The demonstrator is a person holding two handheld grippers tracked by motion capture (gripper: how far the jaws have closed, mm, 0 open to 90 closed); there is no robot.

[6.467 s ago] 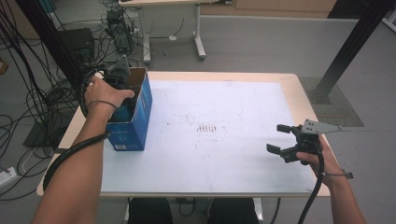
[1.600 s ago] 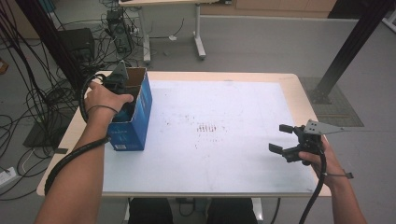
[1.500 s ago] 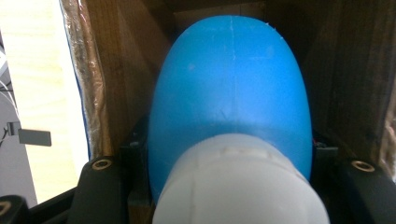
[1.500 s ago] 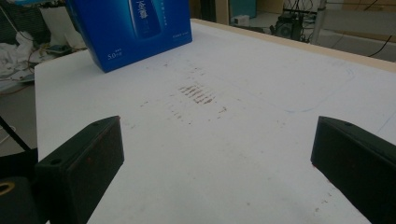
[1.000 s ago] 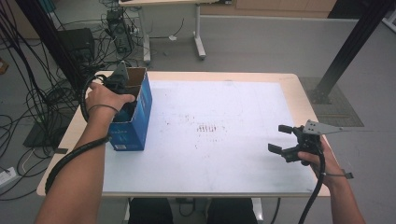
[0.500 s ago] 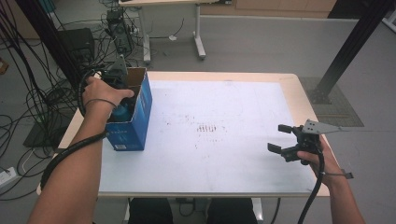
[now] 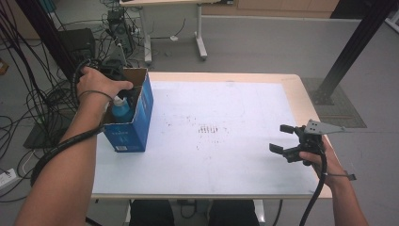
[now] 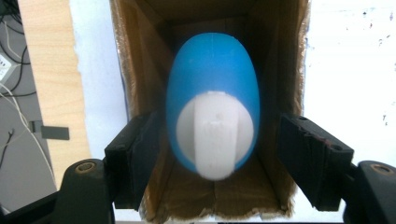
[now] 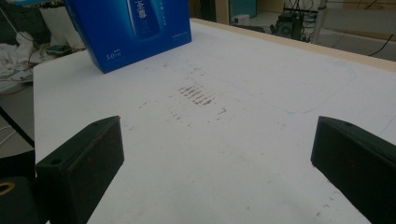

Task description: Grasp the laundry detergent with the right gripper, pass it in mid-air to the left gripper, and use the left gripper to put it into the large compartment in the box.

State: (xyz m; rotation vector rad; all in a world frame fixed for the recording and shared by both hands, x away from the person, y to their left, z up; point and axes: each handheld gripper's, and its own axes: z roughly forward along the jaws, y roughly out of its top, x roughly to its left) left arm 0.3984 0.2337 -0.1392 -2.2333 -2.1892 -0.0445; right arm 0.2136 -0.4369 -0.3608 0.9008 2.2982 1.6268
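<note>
A blue carton [image 7: 129, 127] stands open-topped at the table's left, and its blue side [image 9: 130, 28] shows in the right gripper view. Inside it stands a blue bottle [image 7: 121, 110] with a white cap [image 8: 216, 135]. My left gripper [image 8: 218, 119] hangs over the carton's mouth, looking straight down on the bottle [image 8: 212, 79]. Its jaws have just been opening; the bottle lies below and between them, and the pads [image 8: 140, 135] are clear of it. My right gripper [image 7: 281, 138] rests open and holds nothing near the table's front right corner.
The white tabletop [image 7: 226, 94] has a patch of dark marks [image 7: 207, 129] in its middle. Cables and black equipment [image 7: 70, 42] lie on the floor left of the table. A black post [image 7: 348, 52] stands at the right rear.
My left hand has lifted a little above the carton, and the bottle's top now shows in the high view. The right hand and gripper have stayed put.
</note>
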